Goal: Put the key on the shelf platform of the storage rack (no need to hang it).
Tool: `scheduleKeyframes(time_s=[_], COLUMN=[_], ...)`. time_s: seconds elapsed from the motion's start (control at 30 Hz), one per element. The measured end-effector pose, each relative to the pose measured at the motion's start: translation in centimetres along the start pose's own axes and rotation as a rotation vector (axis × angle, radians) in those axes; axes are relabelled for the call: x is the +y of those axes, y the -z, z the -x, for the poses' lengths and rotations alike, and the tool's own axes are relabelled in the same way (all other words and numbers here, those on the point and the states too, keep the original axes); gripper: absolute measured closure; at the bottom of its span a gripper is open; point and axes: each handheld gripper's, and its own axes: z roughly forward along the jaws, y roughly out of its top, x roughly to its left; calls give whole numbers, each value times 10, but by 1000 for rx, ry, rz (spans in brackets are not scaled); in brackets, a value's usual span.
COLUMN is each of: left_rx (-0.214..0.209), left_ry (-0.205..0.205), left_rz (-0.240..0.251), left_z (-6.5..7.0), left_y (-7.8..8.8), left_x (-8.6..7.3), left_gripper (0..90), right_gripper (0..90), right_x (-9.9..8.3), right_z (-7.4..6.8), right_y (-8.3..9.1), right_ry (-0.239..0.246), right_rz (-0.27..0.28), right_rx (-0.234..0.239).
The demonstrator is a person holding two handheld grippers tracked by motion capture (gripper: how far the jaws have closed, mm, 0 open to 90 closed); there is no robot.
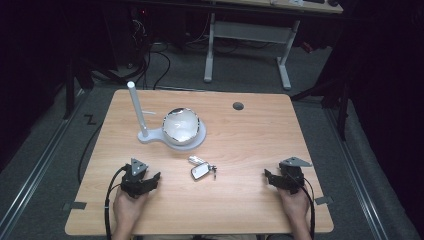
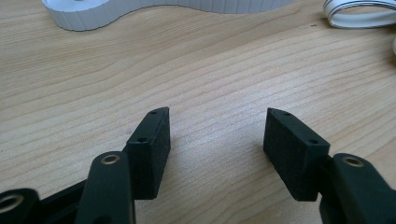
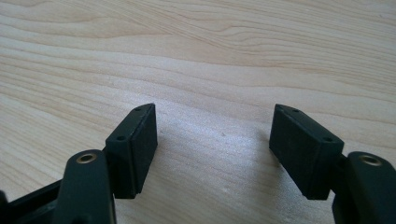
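Both grippers are all black, chunky plastic. The left gripper (image 1: 141, 181) and right gripper (image 1: 283, 179) each carry a grey three-cornered plate on top and trail a black cable back past the wrist. Up close, the flat rectangular pads (image 2: 150, 151) have a fine-textured face, two small screw holes along the edge, and brass-coloured rivets at the joints. Bare forearms, no sleeves showing.

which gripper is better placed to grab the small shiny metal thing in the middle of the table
Left, probably: the left gripper sits nearer the small shiny metal object than the right gripper, and its jaws stand open.
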Motion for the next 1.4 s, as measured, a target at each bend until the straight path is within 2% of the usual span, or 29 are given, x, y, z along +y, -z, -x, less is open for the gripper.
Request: scheduleKeyframes(time_s=[0.33, 0.43, 0.53, 0.63, 0.7, 0.77, 0.97, 1.17, 1.4], left_rx=[-12, -17, -13, -22, -49, -61, -80, -37, -22], left_ry=[-5, 7, -4, -2, 23, 32, 25, -20, -21], left_rz=[-5, -2, -6, -8, -3, -3, -9, -27, -50], left_z=[0, 0, 1, 1, -1, -2, -1, 5, 7], left_y=[0, 0, -1, -1, 0, -1, -1, -3, -3], left_x=[0, 0, 0, 0, 0, 1, 1, 2, 5], left_gripper=[361, 360, 344, 317, 298, 275, 202, 209, 223], right_gripper=[326, 325, 325, 324, 323, 322, 311, 311, 312], right_x=[0, 0, 0, 0, 0, 0, 0, 0, 0], right_z=[0, 0, 0, 0, 0, 0, 0, 0, 0], right_y=[0, 0, 0, 0, 0, 0, 0, 0, 0], right_ry=[1, 2, 1, 0, 0, 2, 7, 10, 9], right_rz=[0, 1, 1, 1, 1, 1, -2, -2, -2], right_rx=[2, 2, 2, 2, 3, 3, 9, 10, 10])
